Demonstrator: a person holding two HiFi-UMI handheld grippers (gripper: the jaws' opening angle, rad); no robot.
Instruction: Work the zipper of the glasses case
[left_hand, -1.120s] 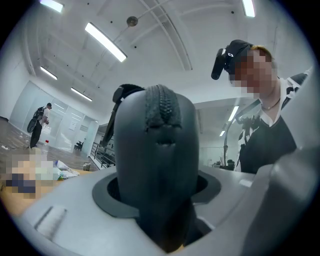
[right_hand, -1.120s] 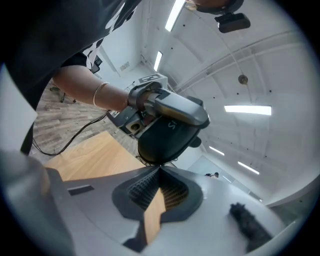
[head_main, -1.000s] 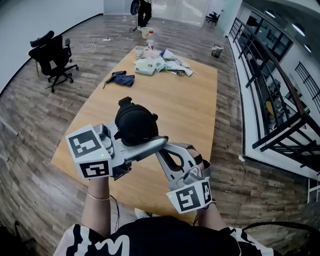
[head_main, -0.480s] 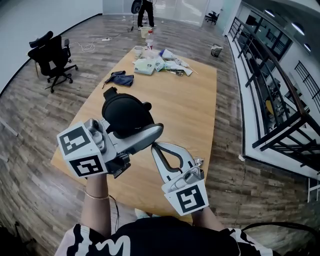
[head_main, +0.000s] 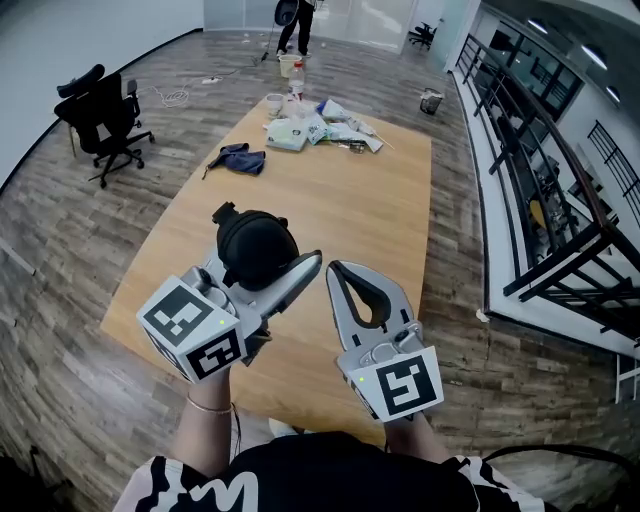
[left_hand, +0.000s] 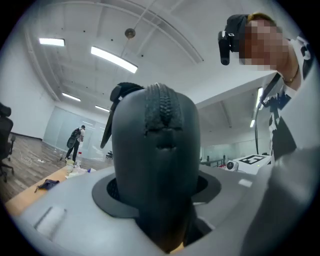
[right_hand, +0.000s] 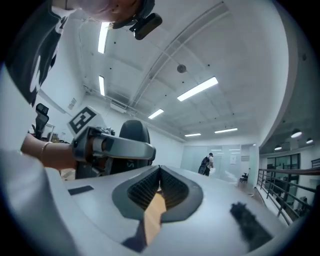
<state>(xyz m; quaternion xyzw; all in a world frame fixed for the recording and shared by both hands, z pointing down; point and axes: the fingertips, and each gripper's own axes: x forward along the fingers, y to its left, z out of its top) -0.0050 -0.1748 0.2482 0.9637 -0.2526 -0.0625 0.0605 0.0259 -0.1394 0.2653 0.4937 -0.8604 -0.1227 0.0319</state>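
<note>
A black oval glasses case is held up over the wooden table, my left gripper shut on it. In the left gripper view the case stands on end between the jaws of the left gripper. Its zipper runs over the top, and a black pull tab sticks out at the upper left. My right gripper is just right of the case, not touching it. In the right gripper view the right gripper is shut with nothing between its ribbed pads.
Packets, cups and a bottle clutter the table's far end, with a dark cloth on its left side. A black office chair stands on the floor to the left. A person stands far off. A railing runs along the right.
The right gripper has swung out from under the left gripper's jaw and now points forward beside it. The left gripper has shifted slightly with the case still in it.
</note>
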